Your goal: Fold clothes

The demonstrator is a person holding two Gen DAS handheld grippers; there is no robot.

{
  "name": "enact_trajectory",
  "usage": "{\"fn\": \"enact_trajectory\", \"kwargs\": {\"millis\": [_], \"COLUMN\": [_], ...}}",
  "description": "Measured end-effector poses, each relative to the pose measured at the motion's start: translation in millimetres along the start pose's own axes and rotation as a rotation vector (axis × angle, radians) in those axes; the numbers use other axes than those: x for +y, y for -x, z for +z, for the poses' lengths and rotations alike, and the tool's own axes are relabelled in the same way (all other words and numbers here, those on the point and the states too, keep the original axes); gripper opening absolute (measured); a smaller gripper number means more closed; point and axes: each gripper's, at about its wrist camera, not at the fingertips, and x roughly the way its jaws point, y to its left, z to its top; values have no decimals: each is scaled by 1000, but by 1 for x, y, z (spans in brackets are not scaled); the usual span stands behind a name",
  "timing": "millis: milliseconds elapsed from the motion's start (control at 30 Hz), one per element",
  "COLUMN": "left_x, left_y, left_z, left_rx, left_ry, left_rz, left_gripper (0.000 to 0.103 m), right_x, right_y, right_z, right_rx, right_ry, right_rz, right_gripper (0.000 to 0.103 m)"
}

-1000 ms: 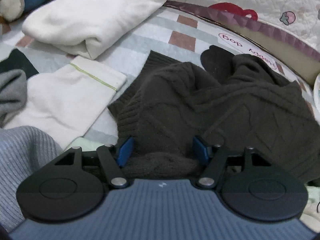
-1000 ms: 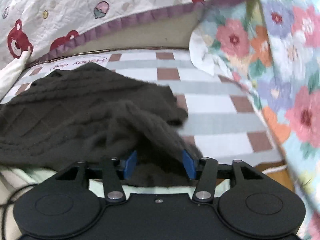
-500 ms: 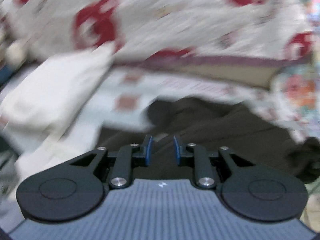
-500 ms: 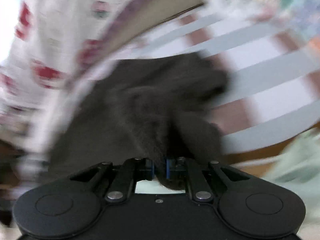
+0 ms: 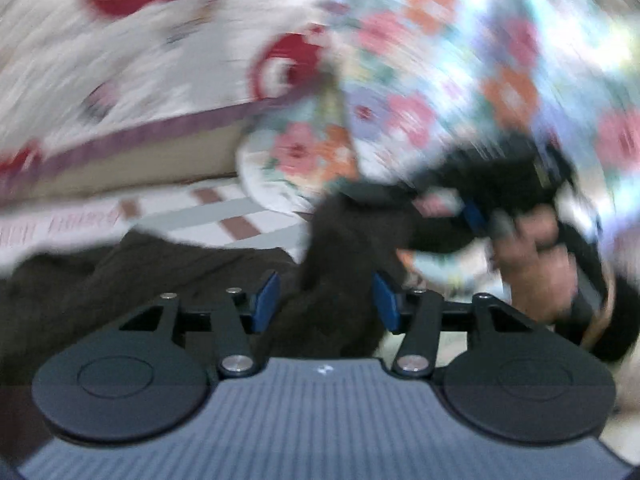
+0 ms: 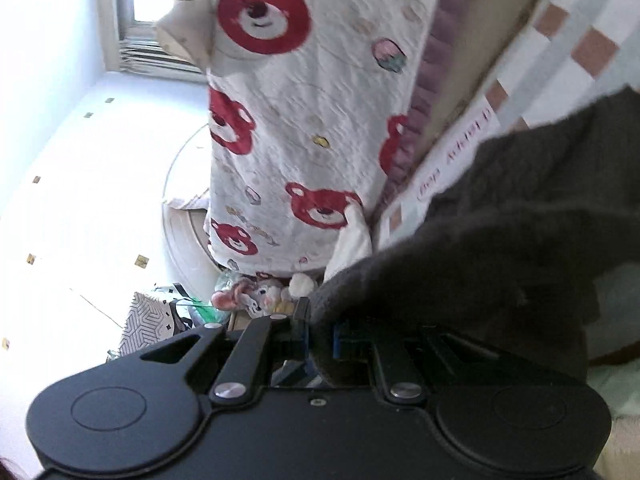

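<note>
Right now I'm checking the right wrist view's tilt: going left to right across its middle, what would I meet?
Bright white wall → bear-print quilt → purple quilt trim → checked bed sheet → dark knit sweater.

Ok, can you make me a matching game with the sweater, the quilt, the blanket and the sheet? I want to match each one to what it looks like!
Things:
1. sweater
2. quilt
3. blanket
4. sheet

Looks:
a. white with brown and grey squares
b. white with red bears
c. dark brown all over
d. pink and orange flowers

Right pairs: 1-c, 2-b, 3-d, 4-a.
</note>
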Motion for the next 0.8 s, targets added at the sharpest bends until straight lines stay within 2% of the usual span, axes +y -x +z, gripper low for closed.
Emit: {"fn": "enact_trajectory", "kwargs": {"millis": [67,133,233,300,333,467,500,567,633,667,700,733,800], "left_x": [-10,-13,-7,-5,-7,-12,-14,-18,-15,-8,1,12,37], "left_y": [-14,-31,-54,-57,-53,-11,2,26,41,46,51,56,68], "left_z": [0,-2,-2,1,4,8,7,1,-8,-12,-17,-22,-32], "left_rx": [33,70,120,113,94,-5,-29,-44,24,75,131,189,292], "left_ry": [-75,-110,-110,-122,-149,-284,-327,-404,-430,-410,-360,-302,-121], "left_rz": [8,25,49,107,188,458,514,598,628,631,624,607,501], "left_gripper": [63,64,63,29,18,18,18,19,22,23,25,26,27], "right_x": [6,13,21,27,29,18,12,-6,-23,-28,-33,-38,-48], "right_y": [6,12,20,25,29,45,47,49,51,52,54,55,58], "right_z": [6,8,11,12,10,-14,-22,-43,-62,-66,-69,-73,-79], "right_rx": [-20,-30,-49,-67,-73,-42,-22,44,110,132,153,174,215], "right_ry": [31,37,12,5,13,20,3,-14,-15,9,33,57,105], "right_rz": [-30,-21,72,133,146,92,64,-47,-166,-242,-319,-396,-548], "right_gripper": [13,13,13,13,13,15,17,17,21,25,34,37,37]}}
